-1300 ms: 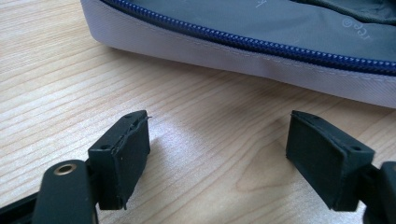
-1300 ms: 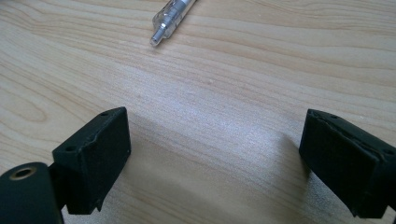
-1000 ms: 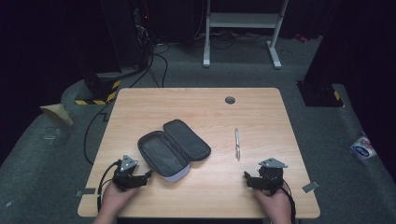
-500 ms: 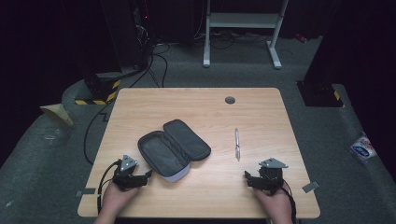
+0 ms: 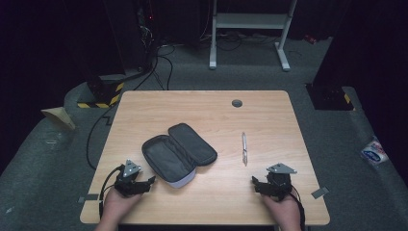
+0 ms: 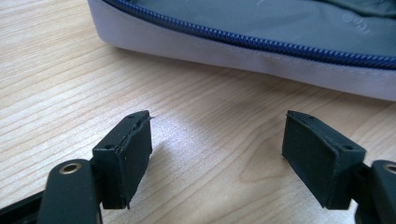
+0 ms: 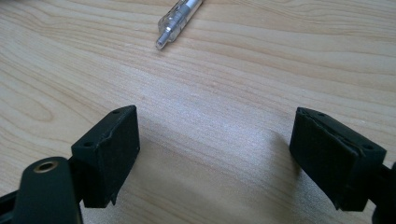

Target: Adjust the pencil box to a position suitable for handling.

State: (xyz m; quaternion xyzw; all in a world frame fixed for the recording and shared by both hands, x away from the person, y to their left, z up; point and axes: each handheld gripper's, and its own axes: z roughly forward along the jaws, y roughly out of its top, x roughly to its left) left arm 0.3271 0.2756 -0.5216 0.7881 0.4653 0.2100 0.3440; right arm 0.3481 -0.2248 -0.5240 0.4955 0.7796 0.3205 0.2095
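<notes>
Surface: a pale wooden table (image 5: pixel 144 110) is seen under the high view, with dark grey carpet around it and black equipment beyond.
Left hand (image 5: pixel 117 206): placed at the table's 7 o'clock edge, wrapped around the left gripper (image 5: pixel 144 183).
Left gripper jaws: spread wide over bare wood, nothing held between them; the pads (image 6: pixel 126 154) are seen close above the tabletop in the left gripper view.
Right hand (image 5: pixel 280 208): placed at 5 o'clock, wrapped around the right gripper (image 5: pixel 255 185).
Right gripper jaws: spread wide, nothing between them.
Pencil case (image 5: pixel 179 153): laid open near the table's centre, just beyond the left gripper; a blue zip (image 6: pixel 261 42) is seen along its grey edge.
Pen (image 5: pixel 244 148): laid at 3 o'clock of the case, apart from it, beyond the right gripper.
Round hole (image 5: pixel 236 103): set in the tabletop toward 12 o'clock.
</notes>
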